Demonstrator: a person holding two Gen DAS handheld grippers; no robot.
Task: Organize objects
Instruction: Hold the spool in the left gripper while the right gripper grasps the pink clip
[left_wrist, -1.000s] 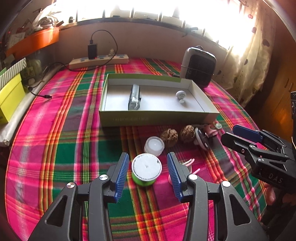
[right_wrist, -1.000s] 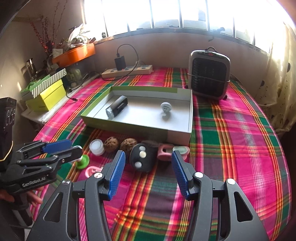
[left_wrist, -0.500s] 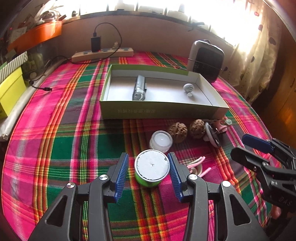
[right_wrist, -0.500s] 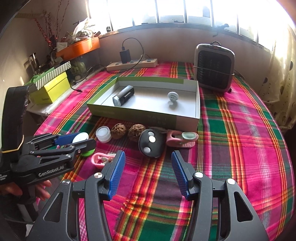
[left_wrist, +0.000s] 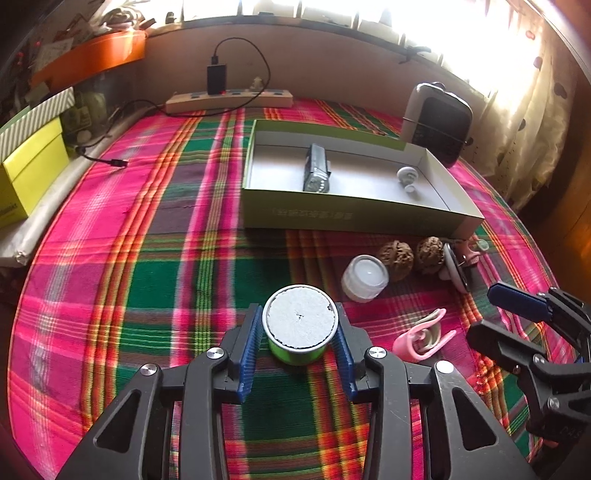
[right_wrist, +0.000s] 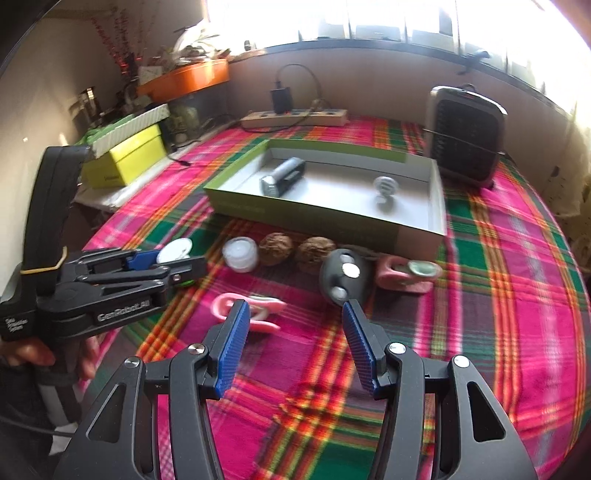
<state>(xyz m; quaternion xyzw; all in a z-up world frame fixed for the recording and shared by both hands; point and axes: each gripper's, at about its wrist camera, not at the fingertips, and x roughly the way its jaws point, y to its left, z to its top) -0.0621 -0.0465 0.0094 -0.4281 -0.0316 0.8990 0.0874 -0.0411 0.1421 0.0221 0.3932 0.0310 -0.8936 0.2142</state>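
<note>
My left gripper (left_wrist: 300, 330) is shut on a small green tub with a white top (left_wrist: 300, 325), held above the plaid cloth; it also shows in the right wrist view (right_wrist: 173, 258). The open green box (left_wrist: 354, 216) lies beyond, holding a silver flashlight (left_wrist: 316, 173) and a white knob (left_wrist: 407, 176). My right gripper (right_wrist: 293, 332) is open and empty, above the cloth near a pink clip (right_wrist: 255, 312). In front of the box lie a white jar (right_wrist: 241, 253), two walnuts (right_wrist: 276, 248), a black key fob (right_wrist: 344, 277) and a pink holder (right_wrist: 404, 275).
A grey heater (right_wrist: 463, 142) stands behind the box at the right. A power strip (left_wrist: 229, 100) with a charger lies at the back wall. A yellow box (left_wrist: 26, 173) sits at the left edge. The round table (left_wrist: 110, 280) drops off at the sides.
My left gripper closed on the green tub and lifted it off the cloth. My right gripper pulled back, away from the key fob.
</note>
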